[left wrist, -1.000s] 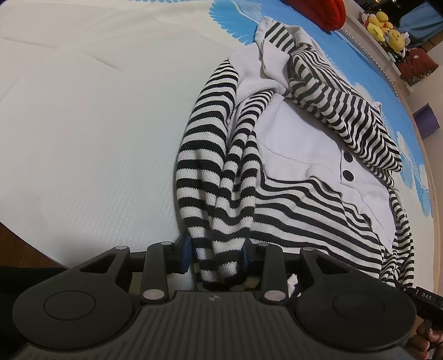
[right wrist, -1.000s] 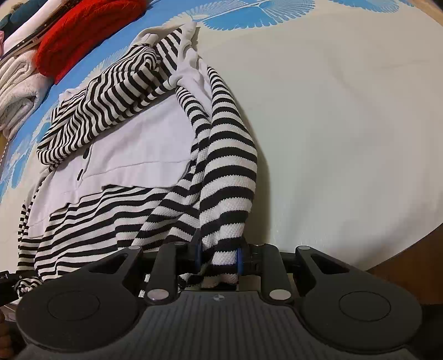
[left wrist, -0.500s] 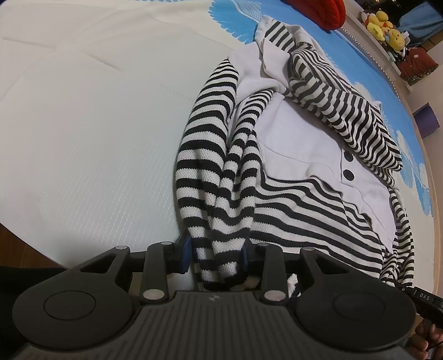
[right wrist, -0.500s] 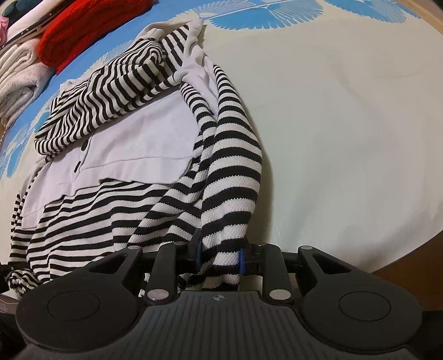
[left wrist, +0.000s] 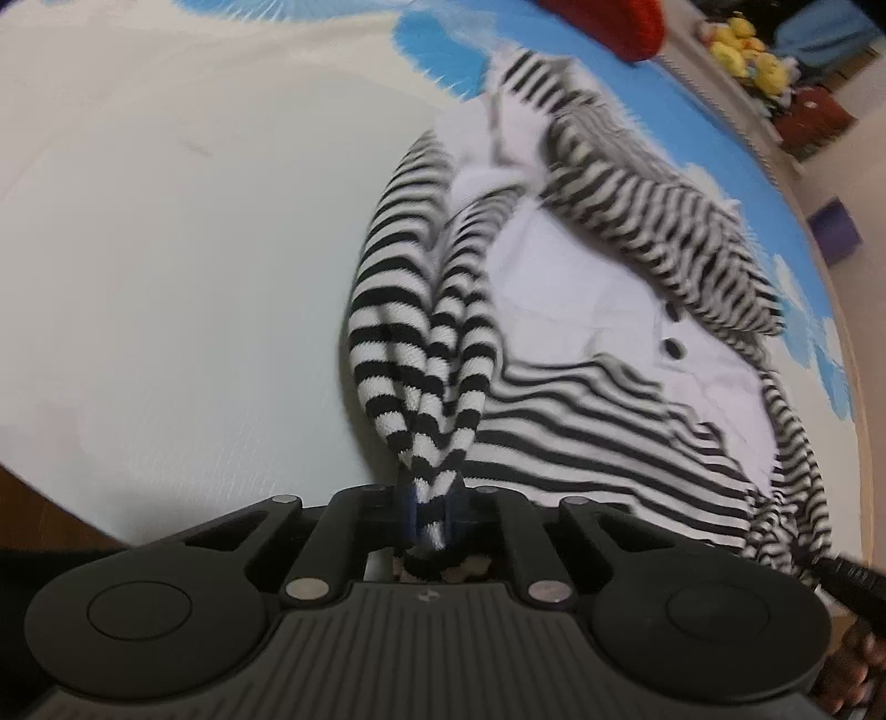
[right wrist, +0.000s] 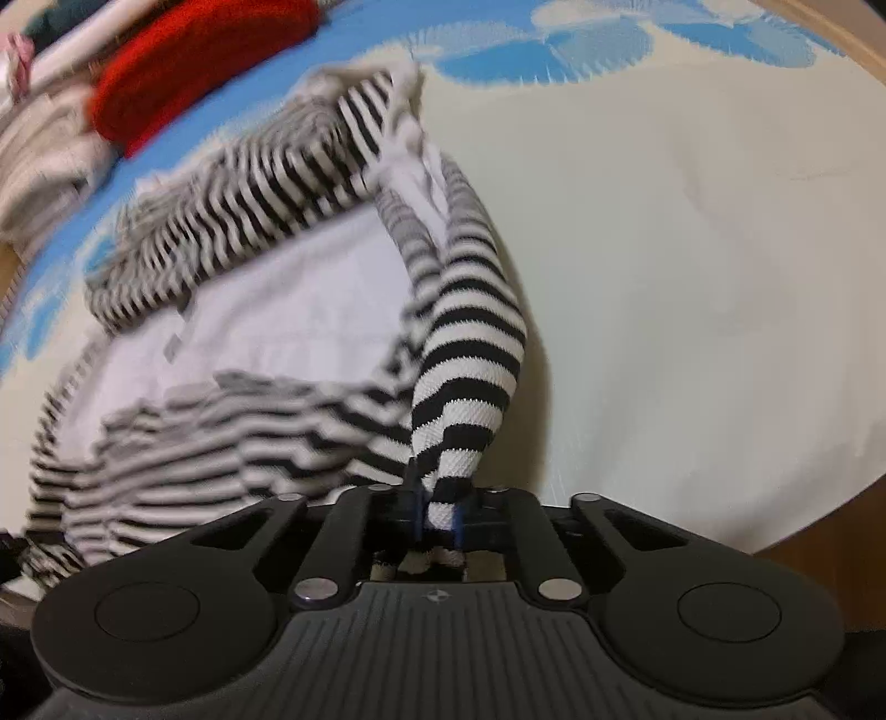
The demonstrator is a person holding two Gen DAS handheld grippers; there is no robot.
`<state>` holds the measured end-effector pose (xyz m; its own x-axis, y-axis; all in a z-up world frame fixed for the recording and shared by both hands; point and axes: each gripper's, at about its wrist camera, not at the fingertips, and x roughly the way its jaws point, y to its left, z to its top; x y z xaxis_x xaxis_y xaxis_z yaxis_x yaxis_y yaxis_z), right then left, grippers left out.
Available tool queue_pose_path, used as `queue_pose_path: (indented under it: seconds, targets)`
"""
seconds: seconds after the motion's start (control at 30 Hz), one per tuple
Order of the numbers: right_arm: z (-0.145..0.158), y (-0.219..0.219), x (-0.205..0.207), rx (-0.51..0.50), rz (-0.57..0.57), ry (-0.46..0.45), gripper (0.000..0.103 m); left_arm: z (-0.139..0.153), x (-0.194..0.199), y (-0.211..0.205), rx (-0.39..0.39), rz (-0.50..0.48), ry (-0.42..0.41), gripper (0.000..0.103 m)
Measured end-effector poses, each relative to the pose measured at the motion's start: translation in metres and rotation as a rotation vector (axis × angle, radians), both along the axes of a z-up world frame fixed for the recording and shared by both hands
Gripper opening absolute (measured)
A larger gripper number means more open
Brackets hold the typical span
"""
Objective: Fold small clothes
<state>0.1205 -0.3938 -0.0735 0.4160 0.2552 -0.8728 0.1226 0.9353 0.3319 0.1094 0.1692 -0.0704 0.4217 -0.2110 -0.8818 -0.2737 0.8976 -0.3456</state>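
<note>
A small black-and-white striped garment (left wrist: 581,310) with a white buttoned front lies on the cream and blue patterned sheet (left wrist: 166,249). My left gripper (left wrist: 432,507) is shut on a bunched striped sleeve edge at the garment's near left side. The garment also shows in the right wrist view (right wrist: 266,310). My right gripper (right wrist: 440,509) is shut on a striped sleeve edge at its near right side. Both held parts are lifted and pulled taut. Both views are motion-blurred.
A red knitted item (right wrist: 188,61) and folded pale clothes (right wrist: 39,160) lie at the far side of the sheet (right wrist: 692,249). Yellow plush toys (left wrist: 747,47) and a purple box (left wrist: 833,232) stand beyond the edge. Brown floor (left wrist: 33,515) shows at the near edge.
Both grippers have closed tighter on the striped fabric and pulled it up and back. The garment has shifted and the views have blurred with motion.
</note>
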Motion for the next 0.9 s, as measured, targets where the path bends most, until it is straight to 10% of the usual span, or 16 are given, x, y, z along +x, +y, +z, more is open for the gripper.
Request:
queue_pose_path:
  seconds: [0.3, 0.6, 0.77, 0.9]
  targets:
    - [0.103, -0.041, -0.029, 0.188, -0.066, -0.238, 0.005, 0.113, -0.034, 0.003, -0.039, -0.139, -0.210, 0.007]
    - [0.137, -0.058, -0.102, 0.318, -0.118, -0.244, 0.005, 0.125, -0.070, 0.030, -0.187, -0.163, -0.113, 0.007]
    - [0.129, -0.024, -0.013, 0.289, -0.105, -0.202, 0.005, 0.086, 0.050, 0.053, -0.297, -0.076, -0.056, 0.008]
    - [0.115, -0.002, 0.110, 0.214, -0.218, -0.232, 0.021, 0.057, 0.144, 0.090, -0.431, 0.144, -0.079, 0.035]
